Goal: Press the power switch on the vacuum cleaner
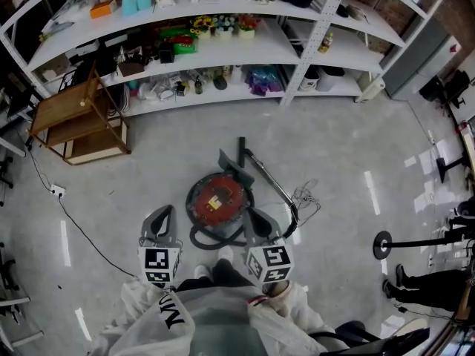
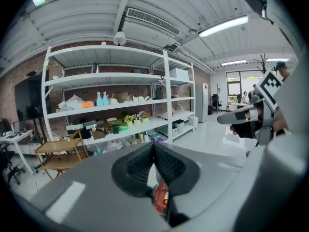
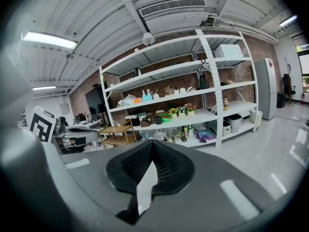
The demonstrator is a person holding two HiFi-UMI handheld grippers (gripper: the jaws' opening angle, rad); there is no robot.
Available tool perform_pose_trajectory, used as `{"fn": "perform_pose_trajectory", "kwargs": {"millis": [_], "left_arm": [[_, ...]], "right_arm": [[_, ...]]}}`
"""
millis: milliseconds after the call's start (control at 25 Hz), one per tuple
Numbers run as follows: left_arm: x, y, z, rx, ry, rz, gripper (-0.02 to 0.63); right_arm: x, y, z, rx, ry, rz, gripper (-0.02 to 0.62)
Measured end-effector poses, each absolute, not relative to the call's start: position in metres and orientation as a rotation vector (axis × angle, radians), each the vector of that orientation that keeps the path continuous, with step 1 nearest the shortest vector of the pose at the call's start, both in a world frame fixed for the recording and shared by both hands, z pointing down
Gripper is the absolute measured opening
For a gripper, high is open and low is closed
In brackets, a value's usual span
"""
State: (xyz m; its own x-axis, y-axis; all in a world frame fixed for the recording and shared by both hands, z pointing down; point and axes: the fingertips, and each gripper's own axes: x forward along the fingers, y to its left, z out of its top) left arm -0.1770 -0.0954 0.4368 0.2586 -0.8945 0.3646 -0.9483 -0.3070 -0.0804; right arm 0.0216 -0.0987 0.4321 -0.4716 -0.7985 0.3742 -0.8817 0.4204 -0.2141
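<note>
L tool (image 1: 162, 217) & R tool (image 1: 257, 217): jaws together, empty. I hold both level, pointing fwd, above vacuum cleaner (image 1: 217, 200), one each side.

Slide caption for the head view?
Person stands over a red canister vacuum cleaner on the floor, left hand-held gripper and right hand-held gripper both shut, white shelving ahead.

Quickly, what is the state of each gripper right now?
Left gripper: closed, holding nothing.
Right gripper: closed, holding nothing.
</note>
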Motion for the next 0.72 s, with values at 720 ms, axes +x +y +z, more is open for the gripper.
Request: {"fn": "perform_pose_trajectory", "kwargs": {"millis": [720], "left_arm": [[-0.152,-0.105,0.441,2.337,-1.769,0.590,0.000]], "right_arm": [[0.042,-0.120,0.446,1.436,-2.497,0.637,0.000]]}}
